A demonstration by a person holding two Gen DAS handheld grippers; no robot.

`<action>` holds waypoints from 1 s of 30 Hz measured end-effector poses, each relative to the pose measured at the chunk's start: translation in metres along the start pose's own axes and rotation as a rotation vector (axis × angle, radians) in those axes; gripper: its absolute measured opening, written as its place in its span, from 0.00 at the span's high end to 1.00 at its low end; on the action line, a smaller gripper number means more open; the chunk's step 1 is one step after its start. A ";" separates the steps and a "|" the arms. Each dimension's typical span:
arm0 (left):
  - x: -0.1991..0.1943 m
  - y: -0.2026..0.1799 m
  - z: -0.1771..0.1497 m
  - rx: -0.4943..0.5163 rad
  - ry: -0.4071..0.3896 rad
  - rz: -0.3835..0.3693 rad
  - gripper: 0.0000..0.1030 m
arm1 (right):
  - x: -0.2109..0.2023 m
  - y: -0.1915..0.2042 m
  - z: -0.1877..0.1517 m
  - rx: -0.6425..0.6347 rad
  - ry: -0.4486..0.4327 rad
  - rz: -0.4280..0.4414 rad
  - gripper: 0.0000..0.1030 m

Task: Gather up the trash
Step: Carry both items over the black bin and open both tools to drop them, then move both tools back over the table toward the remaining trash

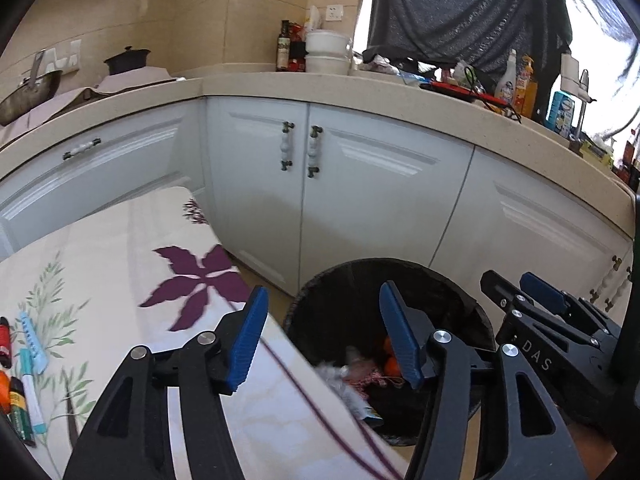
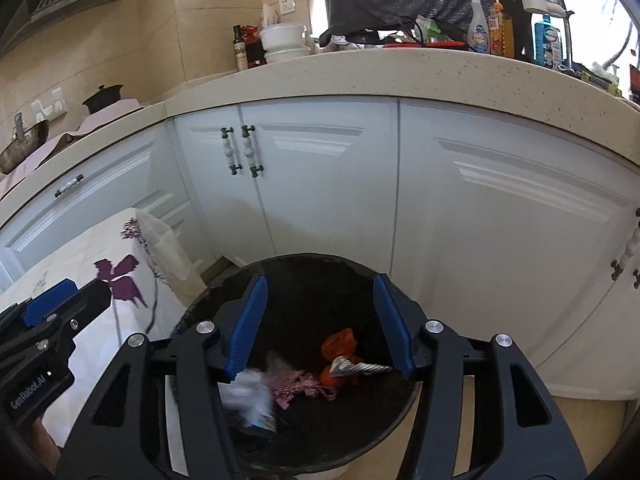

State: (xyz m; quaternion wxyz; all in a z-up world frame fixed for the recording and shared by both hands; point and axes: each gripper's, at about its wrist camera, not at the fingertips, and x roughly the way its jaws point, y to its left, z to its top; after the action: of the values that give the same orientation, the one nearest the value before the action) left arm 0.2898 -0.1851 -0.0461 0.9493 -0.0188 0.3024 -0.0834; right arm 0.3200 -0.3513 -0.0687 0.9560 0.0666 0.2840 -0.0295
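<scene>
A black trash bin (image 1: pixel 360 266) (image 2: pixel 304 258) stands on the floor in front of the white cabinets. Inside it lie orange peel (image 2: pixel 340 346), a red-and-white checked wrapper (image 2: pixel 304 387), a striped scrap (image 2: pixel 360 368) and a blurred white piece (image 2: pixel 248 396). My right gripper (image 2: pixel 320 280) hangs open over the bin's mouth with nothing between its blue pads. My left gripper (image 1: pixel 324 288) is open too and holds nothing, over the table edge and the bin's left rim. The right gripper (image 1: pixel 532 300) shows beside it in the left wrist view.
A table with a floral cloth (image 1: pixel 120 260) stands left of the bin; pens (image 1: pixel 32 400), a blue strip (image 1: pixel 34 340) and a red item (image 1: pixel 4 340) lie at its left edge. White cabinet doors (image 2: pixel 328 200) and a beige counter (image 2: pixel 400 72) with bottles rise behind.
</scene>
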 end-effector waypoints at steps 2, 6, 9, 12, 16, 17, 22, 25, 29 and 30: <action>-0.007 0.007 0.000 -0.010 -0.006 0.009 0.43 | -0.004 0.008 -0.001 -0.004 -0.002 0.015 0.47; -0.022 0.025 -0.002 -0.026 -0.018 0.039 0.41 | -0.012 0.029 -0.004 -0.021 -0.005 0.048 0.47; -0.034 0.040 -0.006 -0.038 -0.022 0.062 0.40 | -0.018 0.047 -0.007 -0.034 -0.006 0.077 0.47; -0.046 0.056 -0.010 -0.053 -0.031 0.092 0.40 | -0.024 0.067 -0.012 -0.053 -0.002 0.108 0.47; -0.062 0.079 -0.018 -0.073 -0.034 0.129 0.39 | -0.031 0.088 -0.017 -0.068 0.004 0.147 0.47; -0.066 0.084 -0.020 -0.078 -0.035 0.141 0.39 | -0.033 0.093 -0.018 -0.071 0.006 0.157 0.47; -0.089 0.116 -0.037 -0.089 -0.032 0.216 0.38 | -0.041 0.126 -0.026 -0.105 0.018 0.219 0.47; -0.103 0.140 -0.050 -0.117 -0.019 0.261 0.38 | -0.047 0.149 -0.032 -0.132 0.026 0.256 0.47; -0.119 0.169 -0.065 -0.144 -0.003 0.316 0.38 | -0.053 0.178 -0.041 -0.170 0.042 0.305 0.47; -0.124 0.177 -0.070 -0.150 0.002 0.327 0.38 | -0.055 0.183 -0.042 -0.179 0.044 0.314 0.47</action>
State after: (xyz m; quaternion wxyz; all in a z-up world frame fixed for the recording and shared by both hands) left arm 0.1756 0.0114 -0.0476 0.9458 -0.0401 0.3079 0.0949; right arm 0.2688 -0.1631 -0.0535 0.9445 0.0255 0.2927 0.1467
